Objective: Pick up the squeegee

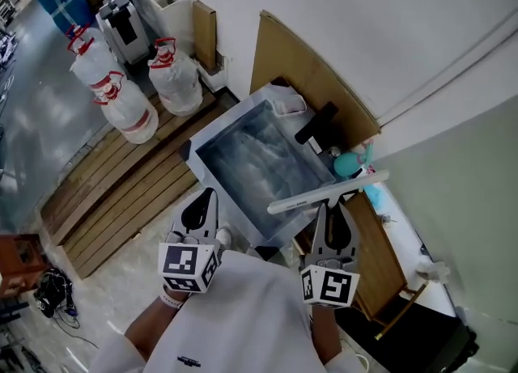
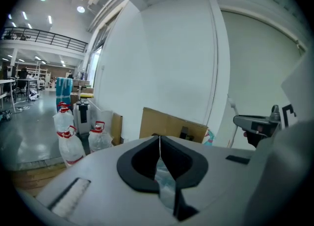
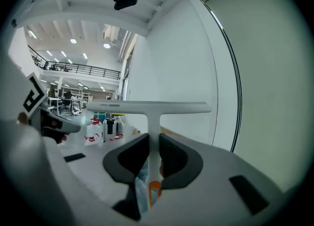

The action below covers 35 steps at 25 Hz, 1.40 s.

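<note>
Right gripper (image 3: 153, 144) is clamped on the squeegee (image 3: 147, 106), jaws narrow on the thin white handle. The long T-head stands above the jaws and lies crosswise. An orange bit of the handle end shows below the pads, so the grip is low on the handle. In the head view the squeegee (image 1: 328, 191) is in the air, resting on nothing. The right gripper (image 1: 329, 222) holds it near the right edge of the shiny panel (image 1: 251, 161), and its far end is close to the teal spray bottle (image 1: 349, 163). Left gripper (image 2: 159, 144) has its jaws together with nothing between them. In the head view the left gripper (image 1: 204, 205) sits by the panel's near-left edge, well apart from the squeegee. A cardboard sheet (image 1: 299, 64) leans on the wall behind the panel. The pick looks done, judging by the lifted tool. Risks from here are mostly about the grip. The head is long and the hold is on a slim handle, so the squeegee could twist or pivot between the pads if swung fast. A sideways move could clip the spray bottle or scrape the panel edge. Any slackening of the jaws would probably drop it onto the panel.
</note>
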Available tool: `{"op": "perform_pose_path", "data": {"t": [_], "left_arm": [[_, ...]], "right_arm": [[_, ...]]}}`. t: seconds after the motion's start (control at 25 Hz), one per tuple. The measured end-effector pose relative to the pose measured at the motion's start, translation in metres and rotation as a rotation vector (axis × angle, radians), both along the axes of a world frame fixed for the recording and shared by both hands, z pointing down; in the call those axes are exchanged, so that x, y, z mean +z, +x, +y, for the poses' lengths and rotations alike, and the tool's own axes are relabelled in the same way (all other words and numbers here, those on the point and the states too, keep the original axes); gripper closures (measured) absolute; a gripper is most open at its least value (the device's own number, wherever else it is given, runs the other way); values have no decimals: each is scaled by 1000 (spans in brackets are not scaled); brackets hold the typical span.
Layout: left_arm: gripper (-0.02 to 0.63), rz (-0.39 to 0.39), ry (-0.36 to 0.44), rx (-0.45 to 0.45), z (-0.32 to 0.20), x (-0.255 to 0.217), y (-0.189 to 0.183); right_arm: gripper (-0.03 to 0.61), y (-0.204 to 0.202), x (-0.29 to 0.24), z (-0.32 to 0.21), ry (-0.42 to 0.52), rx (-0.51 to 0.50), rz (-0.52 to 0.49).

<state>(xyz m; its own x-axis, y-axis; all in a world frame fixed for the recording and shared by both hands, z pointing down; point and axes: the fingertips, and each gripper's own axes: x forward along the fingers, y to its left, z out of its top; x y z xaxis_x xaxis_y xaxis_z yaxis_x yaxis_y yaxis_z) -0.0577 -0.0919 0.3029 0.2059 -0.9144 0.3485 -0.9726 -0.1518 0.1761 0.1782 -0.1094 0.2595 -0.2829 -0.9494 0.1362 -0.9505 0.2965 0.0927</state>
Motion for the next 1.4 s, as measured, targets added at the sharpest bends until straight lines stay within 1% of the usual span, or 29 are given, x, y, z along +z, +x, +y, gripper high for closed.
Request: {"op": "perform_pose_path", "data": {"t": [0.32,0.68,1.4], "left_arm": [[603,1,9,25,1,-2,9],[603,-7,-5,37,7,5,12],[603,-22,-18,40,11,10,22]], "right_arm": [[520,10,3,6,-20,32,-23],[520,14,6,14,-30,47,-8],[520,20,15,17,-51,42,-25]]}}
